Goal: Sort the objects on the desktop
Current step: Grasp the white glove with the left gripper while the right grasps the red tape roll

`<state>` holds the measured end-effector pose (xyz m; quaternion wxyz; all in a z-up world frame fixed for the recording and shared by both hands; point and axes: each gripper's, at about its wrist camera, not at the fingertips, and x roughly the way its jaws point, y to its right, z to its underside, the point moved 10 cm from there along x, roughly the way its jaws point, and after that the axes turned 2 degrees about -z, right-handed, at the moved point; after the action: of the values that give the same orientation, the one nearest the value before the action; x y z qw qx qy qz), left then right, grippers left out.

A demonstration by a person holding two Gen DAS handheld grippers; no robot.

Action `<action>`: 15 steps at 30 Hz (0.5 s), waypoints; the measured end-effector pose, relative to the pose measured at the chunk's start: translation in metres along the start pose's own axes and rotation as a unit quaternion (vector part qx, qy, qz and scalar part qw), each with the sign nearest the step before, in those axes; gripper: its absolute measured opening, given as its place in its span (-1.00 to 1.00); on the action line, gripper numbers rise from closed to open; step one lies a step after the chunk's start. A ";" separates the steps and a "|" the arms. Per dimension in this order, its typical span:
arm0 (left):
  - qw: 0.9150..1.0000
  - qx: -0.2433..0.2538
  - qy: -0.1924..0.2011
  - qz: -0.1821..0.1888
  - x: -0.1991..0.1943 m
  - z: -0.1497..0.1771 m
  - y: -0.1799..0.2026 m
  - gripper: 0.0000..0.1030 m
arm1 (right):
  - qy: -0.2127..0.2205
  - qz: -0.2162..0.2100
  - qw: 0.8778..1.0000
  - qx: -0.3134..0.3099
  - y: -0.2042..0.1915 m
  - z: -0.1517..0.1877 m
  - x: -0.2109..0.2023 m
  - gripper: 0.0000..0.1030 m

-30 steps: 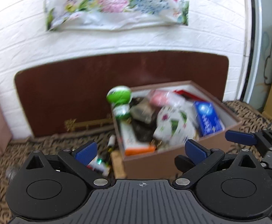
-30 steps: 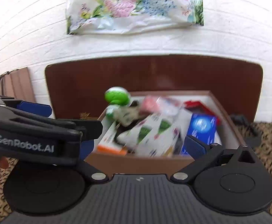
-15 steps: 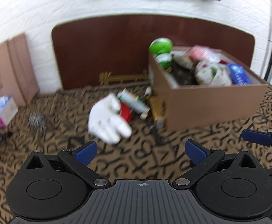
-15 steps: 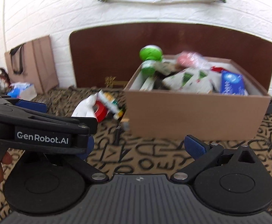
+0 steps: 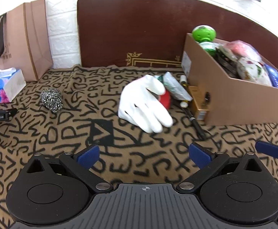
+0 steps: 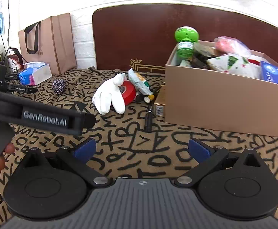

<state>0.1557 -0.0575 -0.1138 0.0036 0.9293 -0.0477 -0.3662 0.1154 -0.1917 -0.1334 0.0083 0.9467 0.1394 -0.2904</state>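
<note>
A brown cardboard box (image 5: 232,97) (image 6: 221,105) full of items, with a green-capped bottle (image 6: 185,40) at its corner, stands on the patterned cloth. Left of it lie a white glove (image 5: 146,103) (image 6: 110,93), a red tape roll (image 6: 128,93), a green-white packet (image 6: 140,84), a small bottle (image 6: 148,98), a black pen (image 6: 148,120) and a gold box (image 5: 199,103). A steel wool ball (image 5: 51,99) (image 6: 59,85) lies further left. My left gripper (image 5: 144,154) and right gripper (image 6: 141,149) are open and empty, well short of the objects.
A tissue pack (image 5: 3,87) (image 6: 35,75) and a brown paper bag (image 5: 18,43) (image 6: 49,43) stand at the left by the white brick wall. A dark brown board (image 6: 139,38) leans behind the box. The left gripper's body (image 6: 41,118) crosses the right wrist view.
Both cameras tilted down and pulled back from the box. The cloth, glove, tape and steel wool came into view; the box shifted to the right.
</note>
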 end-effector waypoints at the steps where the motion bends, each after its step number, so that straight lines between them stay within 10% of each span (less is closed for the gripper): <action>1: 1.000 -0.001 -0.001 0.000 0.004 -0.003 -0.003 1.00 | 0.000 -0.004 1.000 0.001 -0.001 -0.001 0.004 0.98; 15: 0.999 -0.031 -0.031 0.025 0.078 -0.043 -0.013 0.80 | -0.023 -0.020 0.999 -0.014 -0.007 -0.021 0.072 0.28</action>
<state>0.2425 -0.0530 -0.1358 0.0400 0.9153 -0.0599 -0.3962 0.1819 -0.1639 -0.1550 0.0185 0.9365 0.1619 -0.3106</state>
